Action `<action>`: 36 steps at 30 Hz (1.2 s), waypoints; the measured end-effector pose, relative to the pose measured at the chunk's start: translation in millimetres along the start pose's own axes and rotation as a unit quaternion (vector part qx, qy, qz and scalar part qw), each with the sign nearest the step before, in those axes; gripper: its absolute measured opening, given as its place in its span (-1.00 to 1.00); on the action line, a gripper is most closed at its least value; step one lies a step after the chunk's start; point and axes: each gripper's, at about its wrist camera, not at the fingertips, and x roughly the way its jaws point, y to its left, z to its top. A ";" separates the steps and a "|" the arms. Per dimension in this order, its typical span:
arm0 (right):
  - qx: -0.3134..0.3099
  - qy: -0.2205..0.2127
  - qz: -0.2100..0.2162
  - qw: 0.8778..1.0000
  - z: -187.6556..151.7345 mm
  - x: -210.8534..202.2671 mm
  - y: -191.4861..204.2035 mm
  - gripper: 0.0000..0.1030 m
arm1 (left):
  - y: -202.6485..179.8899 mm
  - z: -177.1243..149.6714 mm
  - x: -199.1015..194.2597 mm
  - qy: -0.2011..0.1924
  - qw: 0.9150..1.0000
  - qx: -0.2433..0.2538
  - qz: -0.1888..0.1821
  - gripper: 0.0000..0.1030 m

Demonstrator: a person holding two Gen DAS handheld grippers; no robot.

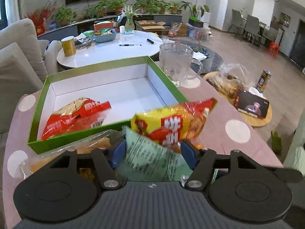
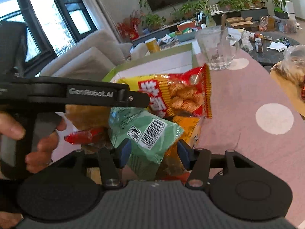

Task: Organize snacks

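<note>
The yellow-and-red crinkly plastic snack bag (image 1: 175, 122) hangs over the near rim of the green-edged white cardboard box (image 1: 106, 64). It's light, floppy, slippery film, so pinch the sealed edge. The left gripper (image 1: 152, 148) jaws are partly closed around the pale green packet (image 1: 148, 156); can't tell if they're pressing on it. The right gripper (image 2: 154, 152) is open.

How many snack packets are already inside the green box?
1. A red packet lies in the near left corner of the green box. The yellow-red packet overlaps its near rim, possibly hiding more.

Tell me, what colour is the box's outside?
Green outside, white inside: the box shows best in the left wrist view.
</note>
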 end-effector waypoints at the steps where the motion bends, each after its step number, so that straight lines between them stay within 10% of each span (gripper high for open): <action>1: -0.002 -0.002 0.002 1.000 0.1 -0.9 0.1 0.29 | -0.1 -4.1 -3.7 -0.002 1.000 0.008 0.001 0.12; 18: 0.005 -0.009 0.004 1.000 5.1 -2.9 -6.9 0.29 | 27.0 -1.0 2.9 -0.010 1.000 -0.019 -0.021 0.25; 25: 0.013 -0.007 -0.003 1.000 5.6 -1.1 -3.7 0.29 | 21.3 -0.2 21.3 0.027 0.999 -0.035 -0.019 -0.22; 36: 0.024 -0.074 0.019 0.997 25.5 -28.0 0.3 0.28 | 35.0 -14.6 -50.9 -0.028 0.992 -0.115 -0.047 -0.30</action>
